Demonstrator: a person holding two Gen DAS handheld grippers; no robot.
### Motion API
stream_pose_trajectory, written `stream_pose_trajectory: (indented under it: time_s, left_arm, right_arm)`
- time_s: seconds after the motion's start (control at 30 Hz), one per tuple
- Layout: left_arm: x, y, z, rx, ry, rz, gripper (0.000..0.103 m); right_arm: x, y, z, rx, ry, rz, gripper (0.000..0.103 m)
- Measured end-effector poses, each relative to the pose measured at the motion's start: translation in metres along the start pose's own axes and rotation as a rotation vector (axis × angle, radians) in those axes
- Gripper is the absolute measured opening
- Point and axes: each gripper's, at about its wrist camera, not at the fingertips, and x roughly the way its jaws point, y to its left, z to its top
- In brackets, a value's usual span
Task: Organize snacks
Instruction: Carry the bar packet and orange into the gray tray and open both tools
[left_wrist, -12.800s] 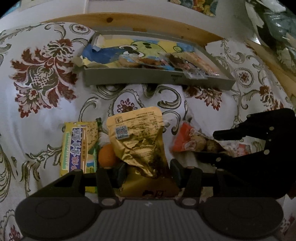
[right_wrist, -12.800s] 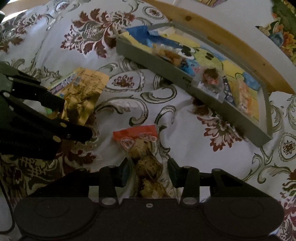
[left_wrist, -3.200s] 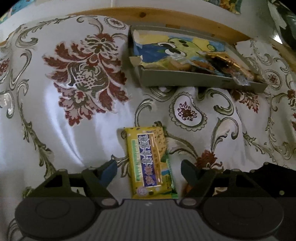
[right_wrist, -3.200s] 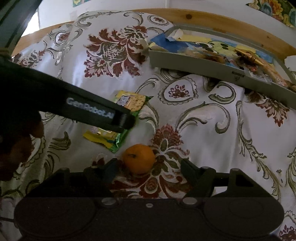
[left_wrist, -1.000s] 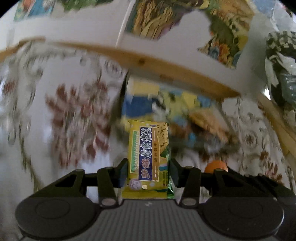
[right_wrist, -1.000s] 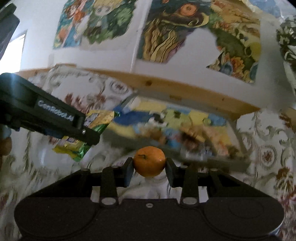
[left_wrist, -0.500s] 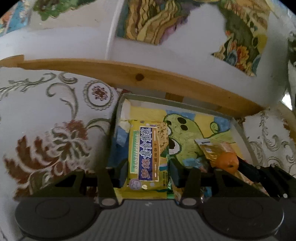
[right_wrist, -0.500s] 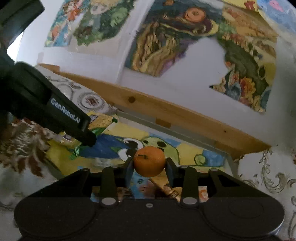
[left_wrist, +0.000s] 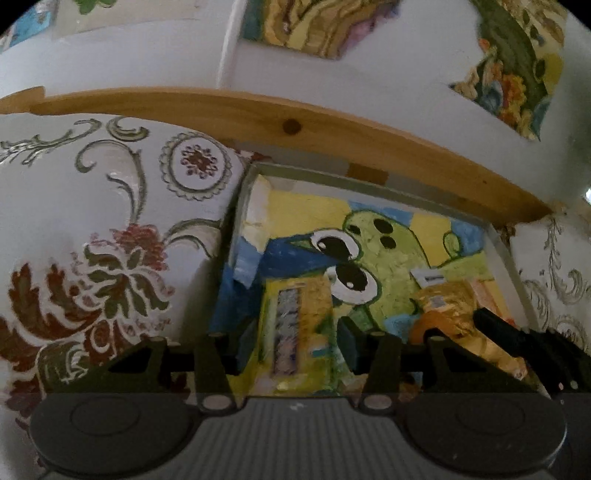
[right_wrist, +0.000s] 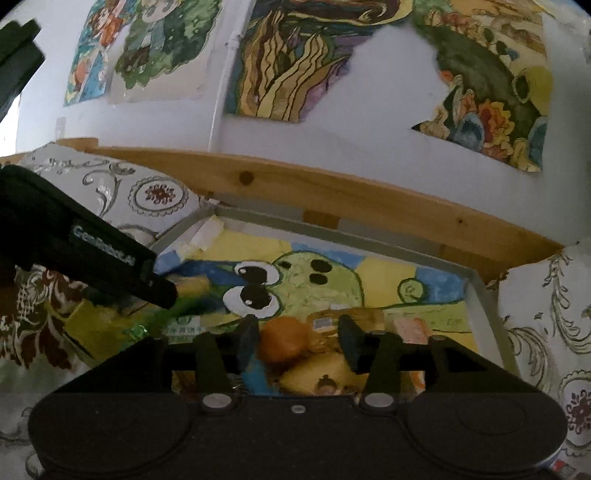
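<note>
A grey tray (left_wrist: 332, 176) lined with a painted cartoon picture lies on the flowered cloth by a wooden board. My left gripper (left_wrist: 295, 341) hovers over the tray's left part, open, and the yellow snack packet (left_wrist: 295, 317) shows blurred between its fingers, loose from the pads. My right gripper (right_wrist: 297, 339) is open over the tray (right_wrist: 484, 314). The orange (right_wrist: 284, 341) is blurred between its fingers, with a gap on its right side. From the left wrist view the orange (left_wrist: 421, 328) sits beside a gold packet (left_wrist: 454, 306), under the right gripper (left_wrist: 517, 347). The right wrist view shows the left gripper (right_wrist: 110, 266).
A gold packet (right_wrist: 354, 314) and a packet of round biscuits (right_wrist: 325, 380) lie in the tray's near right part. A wooden board (right_wrist: 332, 192) and a white wall with paintings (right_wrist: 295, 55) rise just behind the tray. Flowered cloth (left_wrist: 110, 258) spreads to both sides.
Both grippers have come lower over the tray and their jaws have widened. The yellow packet and the orange, gripped half a second ago, are now blurred and loose between the fingers.
</note>
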Motion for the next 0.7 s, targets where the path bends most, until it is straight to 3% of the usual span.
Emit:
stream_pose_trajectory:
  time_s: [0.2,0.43,0.5,0.7]
  left_arm:
    - [-0.023,0.000,0.006,-0.025,-0.045,-0.001,0.071]
    - [-0.072,-0.006,-0.006,-0.003,-0.185,0.031,0.097]
    - [-0.087,-0.008,-0.012,0.015,-0.228,0.052,0.100]
    - [-0.129,-0.010,-0.032,0.026,-0.277,0.067,0.103]
  right_arm:
    - [-0.021,-0.011,0.009,0.054,-0.035,-0.020,0.070]
    - [-0.068,-0.031,0.021,0.167,-0.100,-0.056,0.091]
    - [-0.085,-0.036,0.023,0.197,-0.122,-0.061,0.098]
    - [-0.136,-0.040,0.023,0.205,-0.178,-0.089,0.102]
